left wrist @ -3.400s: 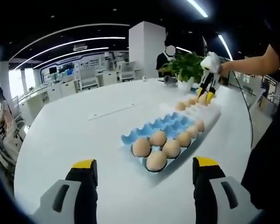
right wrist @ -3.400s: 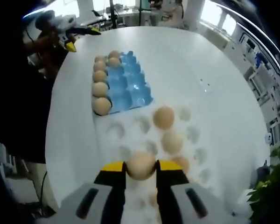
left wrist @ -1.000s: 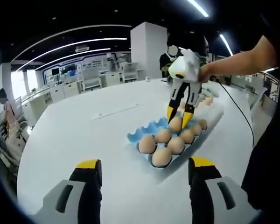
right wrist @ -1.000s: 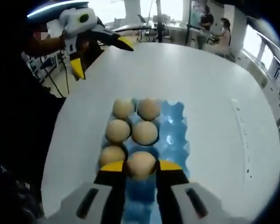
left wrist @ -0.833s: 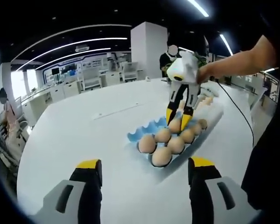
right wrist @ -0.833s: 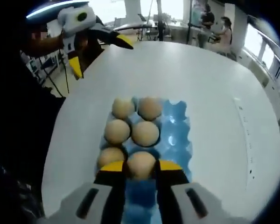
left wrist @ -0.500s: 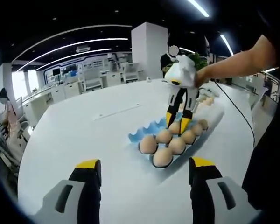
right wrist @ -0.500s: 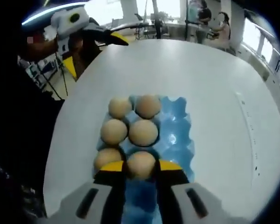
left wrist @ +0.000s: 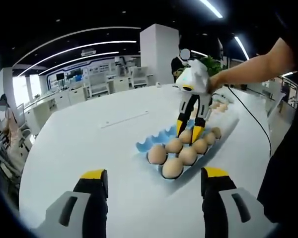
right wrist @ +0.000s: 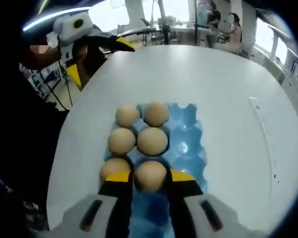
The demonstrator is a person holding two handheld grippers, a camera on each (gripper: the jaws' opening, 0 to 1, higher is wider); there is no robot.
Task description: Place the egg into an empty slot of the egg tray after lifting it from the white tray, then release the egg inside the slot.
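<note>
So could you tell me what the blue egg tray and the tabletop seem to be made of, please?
The blue egg tray looks like thin moulded plastic: its cups are smooth and carry a small bright glint. The tabletop looks like a smooth white laminate or painted board with a satin finish, with soft light reflections and no grain; which one is unclear.

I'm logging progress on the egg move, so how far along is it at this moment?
Done: the egg is off the white tray and over the blue egg tray, where five other eggs already sit. In hand: the right tongs grip it low at a slot, next to those eggs. Left: let go. The left tongs are open and idle.
</note>
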